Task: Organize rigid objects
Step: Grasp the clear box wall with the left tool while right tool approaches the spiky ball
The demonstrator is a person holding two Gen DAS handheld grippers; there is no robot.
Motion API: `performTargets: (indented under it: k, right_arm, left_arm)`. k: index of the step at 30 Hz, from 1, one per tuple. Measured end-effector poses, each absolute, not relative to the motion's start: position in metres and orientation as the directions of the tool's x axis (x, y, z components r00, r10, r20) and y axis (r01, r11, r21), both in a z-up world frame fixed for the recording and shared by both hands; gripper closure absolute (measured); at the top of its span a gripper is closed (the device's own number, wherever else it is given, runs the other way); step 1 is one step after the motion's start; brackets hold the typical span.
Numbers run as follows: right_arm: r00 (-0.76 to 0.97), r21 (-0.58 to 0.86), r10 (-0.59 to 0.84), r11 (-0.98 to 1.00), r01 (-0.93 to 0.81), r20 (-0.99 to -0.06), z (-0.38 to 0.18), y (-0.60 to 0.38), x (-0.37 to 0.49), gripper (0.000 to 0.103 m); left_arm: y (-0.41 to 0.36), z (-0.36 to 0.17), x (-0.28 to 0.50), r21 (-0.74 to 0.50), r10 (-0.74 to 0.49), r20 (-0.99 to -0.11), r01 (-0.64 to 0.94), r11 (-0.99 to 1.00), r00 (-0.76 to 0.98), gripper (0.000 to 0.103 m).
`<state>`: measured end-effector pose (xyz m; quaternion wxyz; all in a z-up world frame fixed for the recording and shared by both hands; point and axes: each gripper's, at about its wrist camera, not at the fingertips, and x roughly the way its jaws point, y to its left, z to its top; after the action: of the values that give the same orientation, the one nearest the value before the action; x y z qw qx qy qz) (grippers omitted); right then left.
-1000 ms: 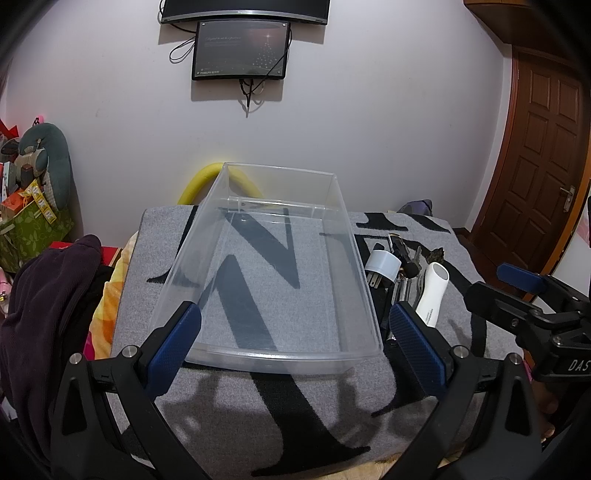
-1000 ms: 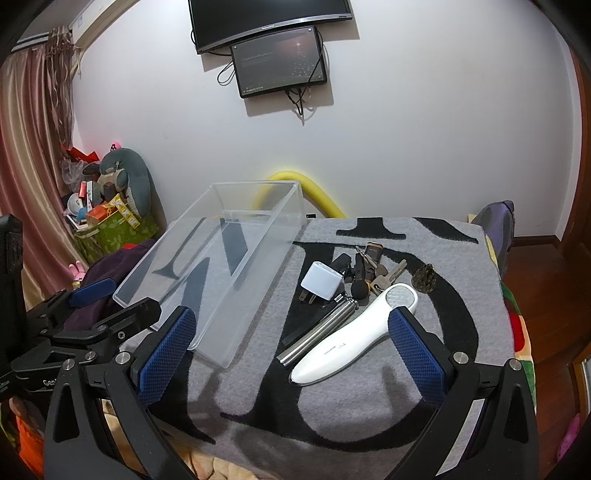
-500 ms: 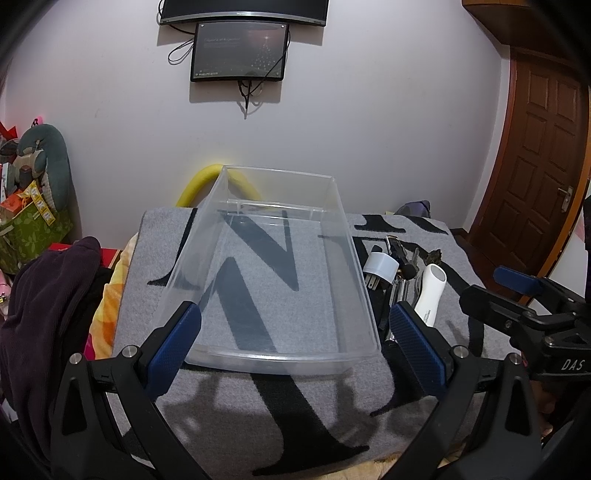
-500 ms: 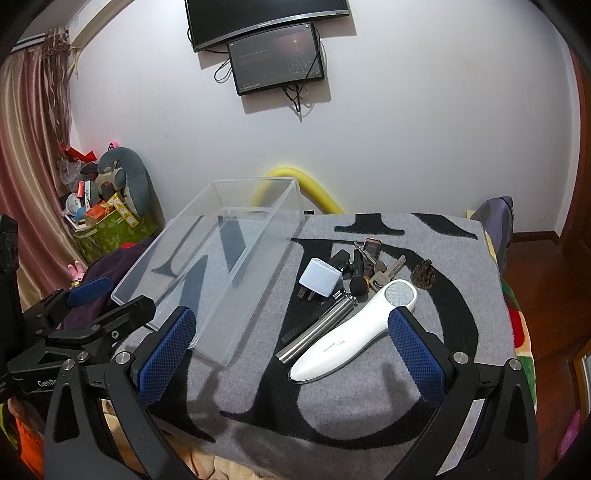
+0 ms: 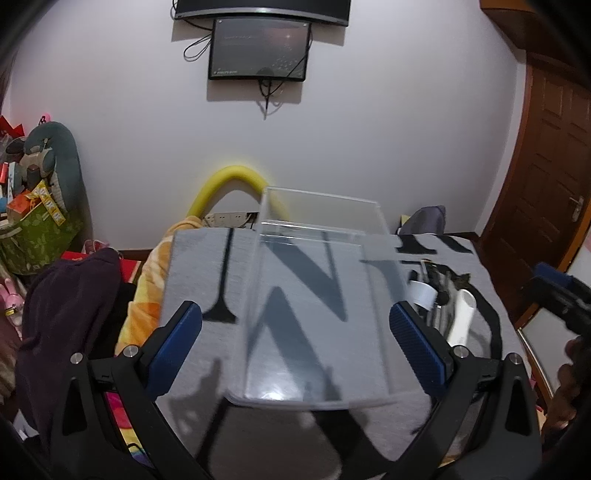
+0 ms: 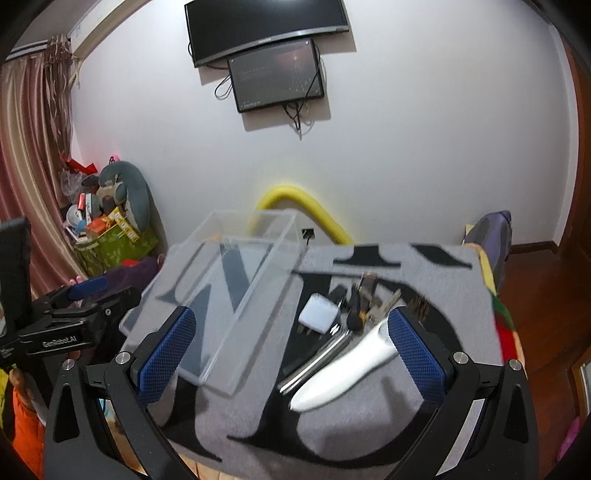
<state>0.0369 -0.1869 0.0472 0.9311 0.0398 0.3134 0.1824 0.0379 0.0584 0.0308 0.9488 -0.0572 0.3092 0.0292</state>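
The left gripper (image 5: 295,343) hung with its jaws spread wide, nothing between them, framing the near end of the clear plastic bin (image 5: 317,295) that sat empty on the grey blanket (image 5: 199,266). The right gripper (image 6: 291,350) was released too, jaws wide apart over the pile of small things just right of the bin (image 6: 225,295): a white handheld device (image 6: 343,376) lying nearest, a silver metal cylinder (image 6: 317,362) touching its left side, a white plug adapter (image 6: 317,314) beyond that, and a dark cluster of keys and small tools (image 6: 365,299), too blurred to sort out. All of it lay outside the bin. The blanket, grey with big black letter shapes, covered the table (image 6: 369,424) edge to edge. Out past it, a yellow foam tube (image 5: 229,184) arched up against the white wall (image 5: 369,110), and a dark screen (image 6: 277,77) hung there under a larger curved monitor (image 6: 266,26), cables dangling. Left of the table sat dark purple clothing (image 5: 66,295), a green bag of clutter (image 5: 33,236) and a grey plush toy (image 6: 125,192) on top, with pinkish curtains (image 6: 26,147) behind. A brown wooden door (image 5: 554,166) stood off to the right.
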Motion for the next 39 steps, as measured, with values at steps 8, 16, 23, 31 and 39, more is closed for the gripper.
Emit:
performTargets:
  k: [8,16,23,31,39]
  right_arm:
    - [0.724,0.156,0.339,0.938,-0.309,-0.601,0.041,-0.186,0.060,0.000]
    - [0.698,0.157,0.312,0.947,-0.279,-0.644,0.019,-0.200,0.084,0.000]
    - [0.693,0.143,0.275,0.959,-0.243,-0.666,0.006,-0.216,0.099,0.002]
    - [0.672,0.100,0.180,0.983,-0.156,-0.718,-0.021,-0.242,0.122,0.011]
    - [0.594,0.139,0.154,0.988,-0.071,-0.790,-0.055,-0.267,0.156,0.040]
  left_arm:
    - [0.088,0.028,0.077,-0.061,0.046,-0.674,-0.118,0.991,0.737,0.025]
    - [0.105,0.009,0.114,-0.061,0.038,-0.751,-0.127,0.990,0.659,0.058]
    - [0.104,-0.006,0.130,-0.060,0.017,-0.791,-0.105,0.993,0.612,0.079]
    - [0.098,-0.014,0.138,-0.048,0.009,-0.800,-0.078,0.996,0.600,0.089]
    - [0.102,-0.023,0.146,-0.083,-0.020,-0.808,-0.081,0.993,0.589,0.097]
